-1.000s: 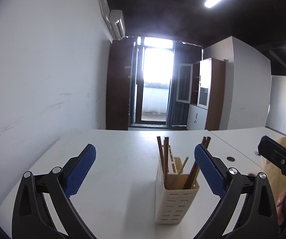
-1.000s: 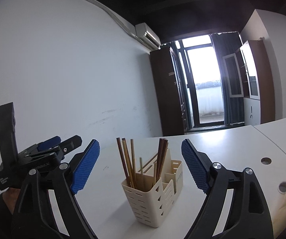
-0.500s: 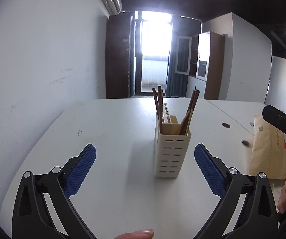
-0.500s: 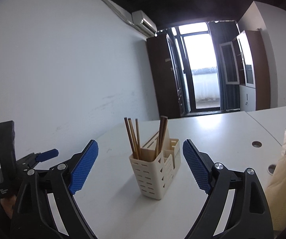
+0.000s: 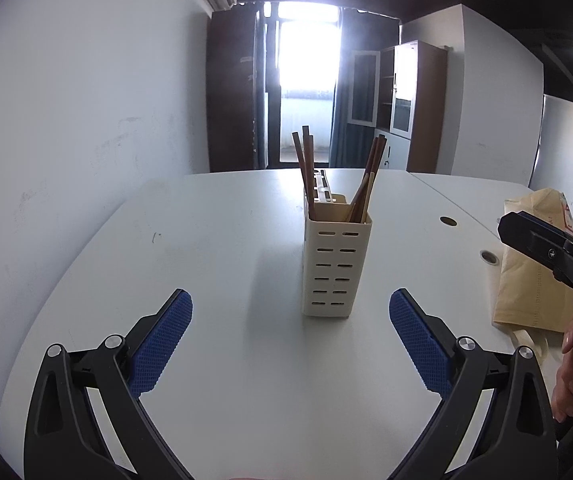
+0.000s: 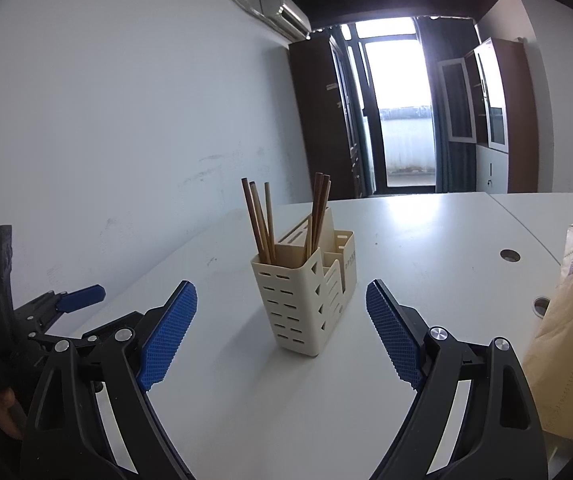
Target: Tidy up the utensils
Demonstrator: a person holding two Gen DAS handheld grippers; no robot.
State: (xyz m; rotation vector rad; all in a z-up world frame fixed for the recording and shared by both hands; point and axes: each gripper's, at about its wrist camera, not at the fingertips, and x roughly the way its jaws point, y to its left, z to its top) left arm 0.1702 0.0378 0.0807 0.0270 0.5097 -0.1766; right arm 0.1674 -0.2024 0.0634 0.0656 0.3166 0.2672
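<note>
Both the left gripper and right gripper were wide apart and empty, so a careless reach could tip the tall holder with its chopsticks.

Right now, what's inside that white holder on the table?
Brown chopsticks stand in the white holder, leaning out at the top, with more chopsticks on its other side. The walls hide their lower ends, and the smaller back compartments cannot be seen into.

White table: utensil caddy, brown envelope.
</note>
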